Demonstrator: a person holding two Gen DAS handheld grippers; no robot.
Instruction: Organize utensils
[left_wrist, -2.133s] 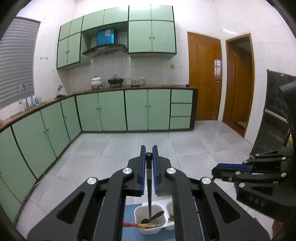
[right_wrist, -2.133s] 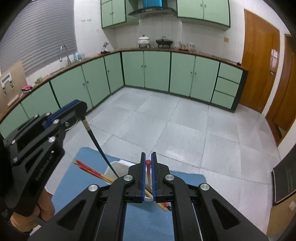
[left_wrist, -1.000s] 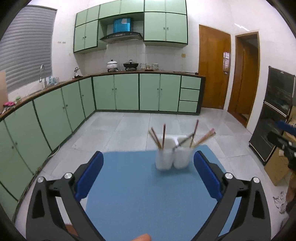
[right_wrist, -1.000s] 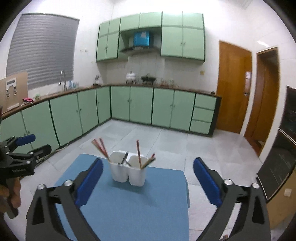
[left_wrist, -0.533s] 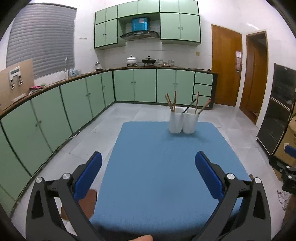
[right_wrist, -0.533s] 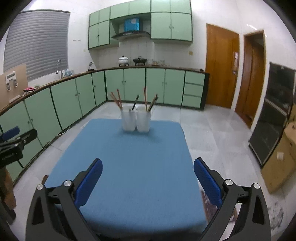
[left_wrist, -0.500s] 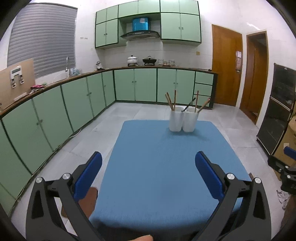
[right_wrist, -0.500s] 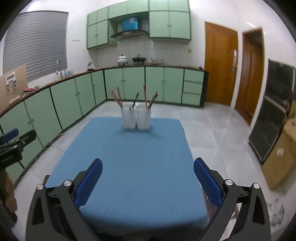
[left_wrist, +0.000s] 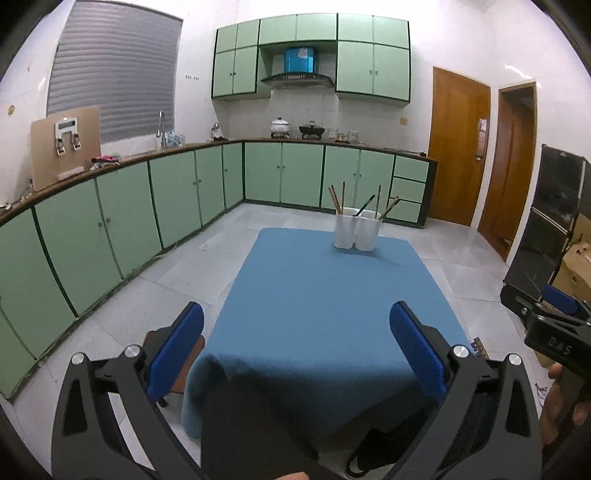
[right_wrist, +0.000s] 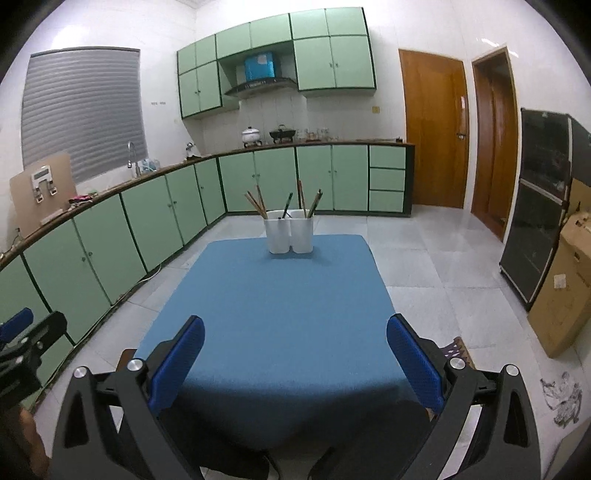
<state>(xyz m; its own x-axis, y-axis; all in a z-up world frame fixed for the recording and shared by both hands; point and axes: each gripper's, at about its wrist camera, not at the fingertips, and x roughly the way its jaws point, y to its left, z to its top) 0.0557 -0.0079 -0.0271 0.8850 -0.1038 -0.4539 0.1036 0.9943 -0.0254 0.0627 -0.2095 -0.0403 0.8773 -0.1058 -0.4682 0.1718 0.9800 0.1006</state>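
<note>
Two white utensil cups (left_wrist: 356, 233) stand side by side at the far end of the blue-covered table (left_wrist: 325, 302); they also show in the right wrist view (right_wrist: 289, 236). Several chopsticks and a dark-handled utensil (right_wrist: 287, 205) stick up out of them. My left gripper (left_wrist: 297, 341) is open and empty, held back over the table's near edge. My right gripper (right_wrist: 295, 349) is open and empty, also back over the near edge. Each gripper shows at the edge of the other's view.
Green cabinets (left_wrist: 177, 192) and a counter run along the left and back walls. A dark cabinet (right_wrist: 539, 221) and a cardboard box (right_wrist: 569, 280) stand on the right. A wooden stool (left_wrist: 177, 354) sits by the table's near left corner. Tiled floor surrounds the table.
Both grippers let go of their utensils into the cups, opened wide and pulled back from the cups to the near edge of the table.
</note>
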